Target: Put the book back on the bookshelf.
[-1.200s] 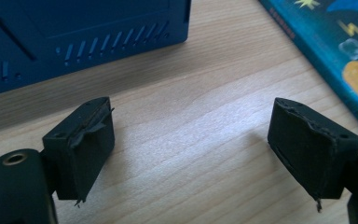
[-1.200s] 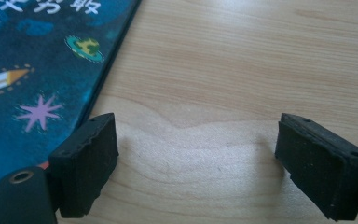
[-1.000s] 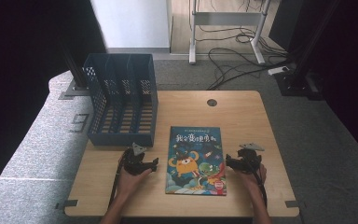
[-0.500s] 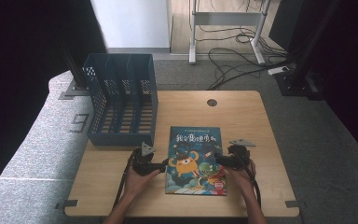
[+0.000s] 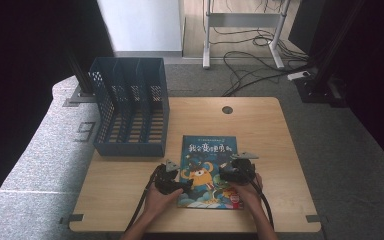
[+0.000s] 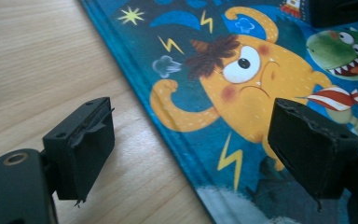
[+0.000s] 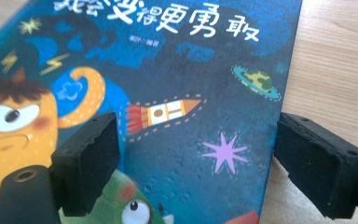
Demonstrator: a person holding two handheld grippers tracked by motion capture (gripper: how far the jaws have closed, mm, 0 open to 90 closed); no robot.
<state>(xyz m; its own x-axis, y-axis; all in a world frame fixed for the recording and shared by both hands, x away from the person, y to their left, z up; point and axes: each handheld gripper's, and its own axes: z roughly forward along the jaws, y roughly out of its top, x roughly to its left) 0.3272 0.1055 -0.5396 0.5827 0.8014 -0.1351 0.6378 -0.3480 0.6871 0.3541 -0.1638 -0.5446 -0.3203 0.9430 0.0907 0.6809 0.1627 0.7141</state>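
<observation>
A: Picture book [image 5: 208,169] is seen lying flat, cover up, on the near half of the wooden table [image 5: 130,175], a little right of the middle, with a yellow one-eyed monster drawn on its blue cover.

B: And how are the grippers placed against it?

A: The left gripper [image 5: 176,181] is held at the book's left edge, low over the table. In the left gripper view [image 6: 191,140] its jaws are seen wide apart with nothing pressed between them: one pad [image 6: 81,142] is over bare wood, the other over the cover, and the book's edge runs between the two.

B: And the other one?

A: The right gripper [image 5: 232,172] is held over the right part of the cover. In the right gripper view [image 7: 198,163] its jaws are likewise parted and nothing is clamped; one pad [image 7: 91,158] is over the cover, the other over the wood just past the book's right edge. Whether any pad touches the book cannot be told.

B: What is found farther back?

A: A blue file rack [image 5: 130,112] with upright dividers is set on the far left corner of the table, well apart from the book. A round hole [image 5: 227,109] is seen in the tabletop near the far edge. Beyond the table, cables [image 5: 250,60] are strewn on the floor by a metal stand [image 5: 242,22]
</observation>
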